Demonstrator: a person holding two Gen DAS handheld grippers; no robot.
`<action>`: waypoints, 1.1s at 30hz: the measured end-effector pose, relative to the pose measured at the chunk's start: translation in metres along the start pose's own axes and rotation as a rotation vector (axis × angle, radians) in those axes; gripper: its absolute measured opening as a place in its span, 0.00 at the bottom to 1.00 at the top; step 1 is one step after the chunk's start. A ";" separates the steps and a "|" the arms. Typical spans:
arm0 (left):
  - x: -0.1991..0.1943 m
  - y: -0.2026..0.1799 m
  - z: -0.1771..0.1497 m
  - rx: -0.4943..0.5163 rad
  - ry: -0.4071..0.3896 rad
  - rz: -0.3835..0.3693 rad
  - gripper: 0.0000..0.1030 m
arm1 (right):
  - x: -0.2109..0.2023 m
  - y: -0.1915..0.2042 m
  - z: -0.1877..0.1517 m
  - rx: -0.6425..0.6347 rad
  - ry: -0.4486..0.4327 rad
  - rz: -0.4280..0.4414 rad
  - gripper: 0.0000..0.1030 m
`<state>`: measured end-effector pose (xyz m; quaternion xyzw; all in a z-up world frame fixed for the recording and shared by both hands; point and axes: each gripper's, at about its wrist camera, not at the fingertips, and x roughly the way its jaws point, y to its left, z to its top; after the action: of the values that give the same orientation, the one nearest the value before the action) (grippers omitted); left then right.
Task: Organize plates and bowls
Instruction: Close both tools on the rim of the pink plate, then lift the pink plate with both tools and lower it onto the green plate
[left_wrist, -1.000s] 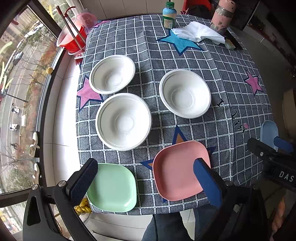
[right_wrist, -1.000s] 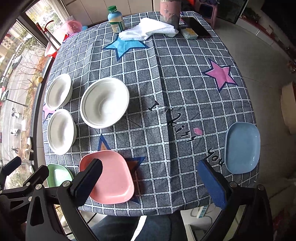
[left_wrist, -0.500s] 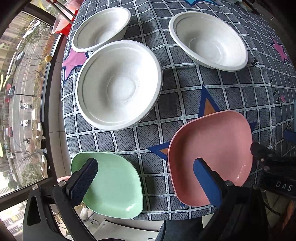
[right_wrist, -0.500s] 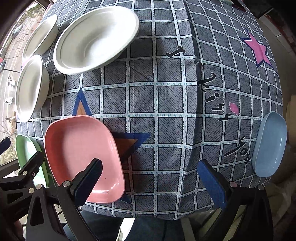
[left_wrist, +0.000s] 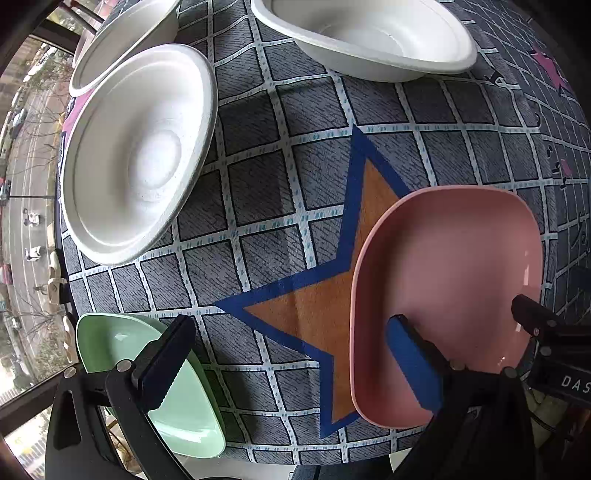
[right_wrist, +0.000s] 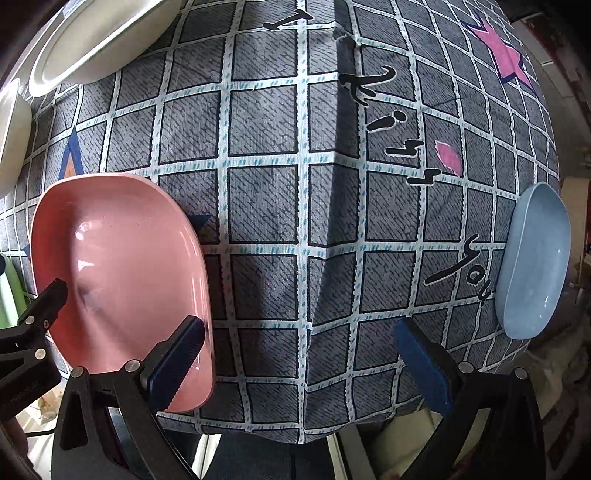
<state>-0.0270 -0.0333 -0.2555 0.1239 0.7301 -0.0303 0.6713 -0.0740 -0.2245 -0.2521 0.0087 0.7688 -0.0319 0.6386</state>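
Left tongs (left_wrist: 291, 362): we record them spread wide, pinching nothing; one finger hangs over the green plate, the other over the near rim of the pink plate.
Right tongs (right_wrist: 299, 360): spread wide too and holding nothing; left finger over the pink plate's near right corner, right finger over bare cloth.
Plates, count: three, all rounded-square, glossy and shallow, all at the near side of the bench.
Green plate (left_wrist: 192, 410): near left corner, partly over the bench edge.
Pink plate (left_wrist: 454, 280): near edge, centre, lying on the orange star with blue border; we see nothing in it, only light glare on the glaze.
Blue plate (right_wrist: 532, 266): near right edge of the bench, well apart from the pink one, beside the black lettering.
Bowls, count: three, white, matte, round with a flat rim, farther back.
Bowl, nearest (left_wrist: 136, 158): left side, beyond the green plate.
Bowl, far left (left_wrist: 122, 40): just behind the nearest one; touching or not, we cannot tell.
Bowl, far centre (left_wrist: 369, 37): apart from the other two.
Bench (right_wrist: 266, 192): covered in grey checked cloth with stars.
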 end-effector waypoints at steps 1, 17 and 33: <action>0.000 -0.006 0.001 0.009 -0.009 0.001 1.00 | -0.004 -0.007 -0.003 0.018 -0.003 0.042 1.00; 0.009 0.006 0.020 -0.112 -0.014 -0.153 1.00 | 0.026 0.007 -0.006 0.127 -0.011 0.108 1.00; -0.011 -0.047 0.032 0.036 -0.004 -0.169 0.46 | 0.003 0.049 -0.010 0.034 0.003 0.203 0.18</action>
<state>-0.0058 -0.0874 -0.2539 0.0737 0.7358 -0.1003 0.6656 -0.0816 -0.1748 -0.2554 0.0974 0.7644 0.0200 0.6371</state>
